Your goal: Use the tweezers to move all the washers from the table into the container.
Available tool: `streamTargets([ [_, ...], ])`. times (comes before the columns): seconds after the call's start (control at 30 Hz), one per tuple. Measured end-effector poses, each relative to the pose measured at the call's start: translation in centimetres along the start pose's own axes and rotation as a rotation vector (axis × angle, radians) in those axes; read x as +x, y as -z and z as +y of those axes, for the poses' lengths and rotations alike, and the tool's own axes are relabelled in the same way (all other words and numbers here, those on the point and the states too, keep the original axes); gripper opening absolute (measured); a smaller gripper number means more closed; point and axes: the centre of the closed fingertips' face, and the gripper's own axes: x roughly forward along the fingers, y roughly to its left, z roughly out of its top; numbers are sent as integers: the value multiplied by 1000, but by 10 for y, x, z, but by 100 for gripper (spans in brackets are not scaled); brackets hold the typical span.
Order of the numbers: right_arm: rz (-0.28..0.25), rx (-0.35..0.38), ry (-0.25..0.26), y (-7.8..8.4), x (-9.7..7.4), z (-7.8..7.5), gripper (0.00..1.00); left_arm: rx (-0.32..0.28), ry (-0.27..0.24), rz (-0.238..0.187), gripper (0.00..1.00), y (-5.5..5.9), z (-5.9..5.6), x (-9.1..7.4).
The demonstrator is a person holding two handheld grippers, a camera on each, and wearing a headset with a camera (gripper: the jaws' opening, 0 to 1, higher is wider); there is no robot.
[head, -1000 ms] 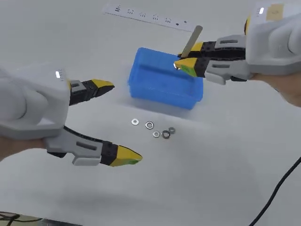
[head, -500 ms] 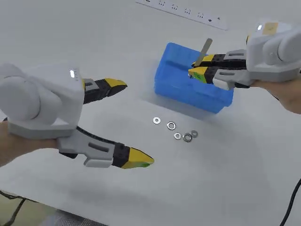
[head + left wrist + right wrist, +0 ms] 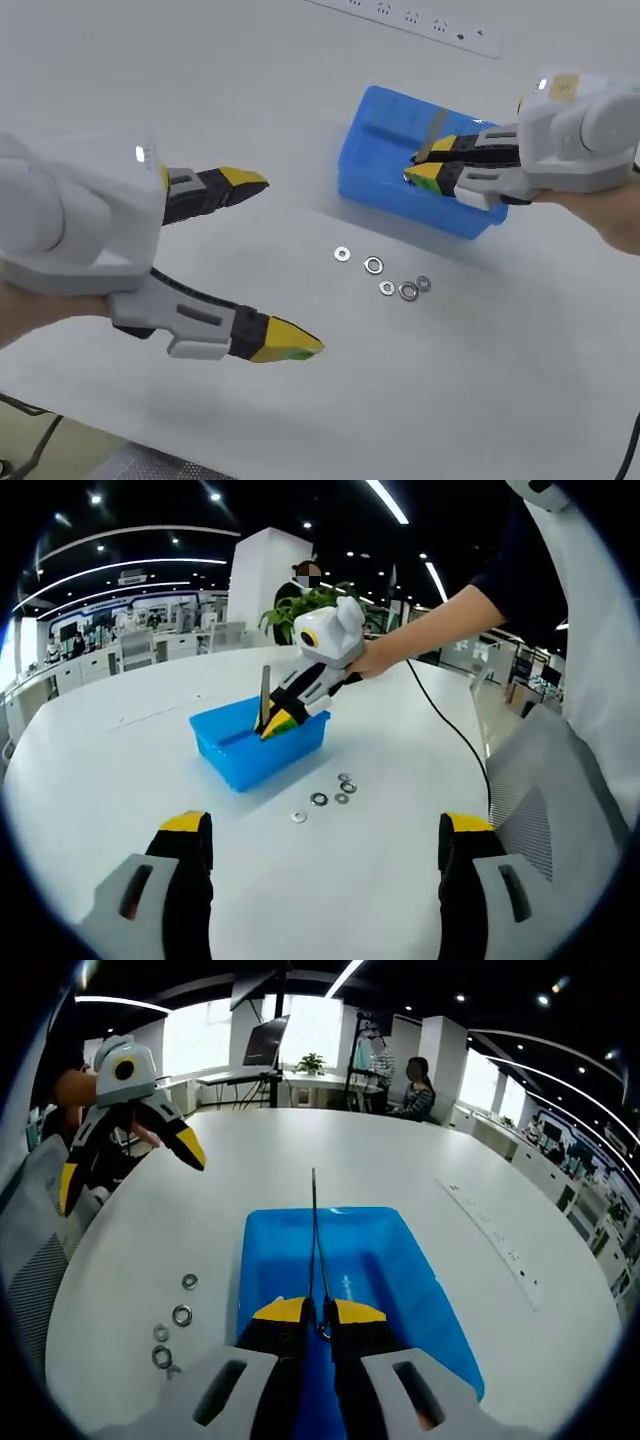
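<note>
Altogether five washers, one container.

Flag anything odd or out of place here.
Nothing stands out. The blue container sits upright, five washers lie flat beside it, and the right claw grips the tweezers above it.

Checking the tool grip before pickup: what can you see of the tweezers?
The tweezers are slim, grey and metal-looking, with two thin arms lying close together. The right gripper is shut on one end, and the rest juts straight out past its jaws, above the open blue container. Whether the free end touches the container cannot be told.
</note>
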Motion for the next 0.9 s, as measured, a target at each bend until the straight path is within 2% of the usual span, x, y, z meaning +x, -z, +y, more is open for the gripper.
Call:
streamTargets([
  [0.43, -4, 14, -6, -1, -1, 0, 10, -11, 3, 13, 99, 3, -2, -2],
  [0.77, -23, 11, 1, -11, -6, -1, 10, -19, -13, 2, 99, -2, -1, -6],
  [0.9, -26, 1, 12, -14, -9, -3, 9, -24, -19, -12, 98, -10, 3, -5],
])
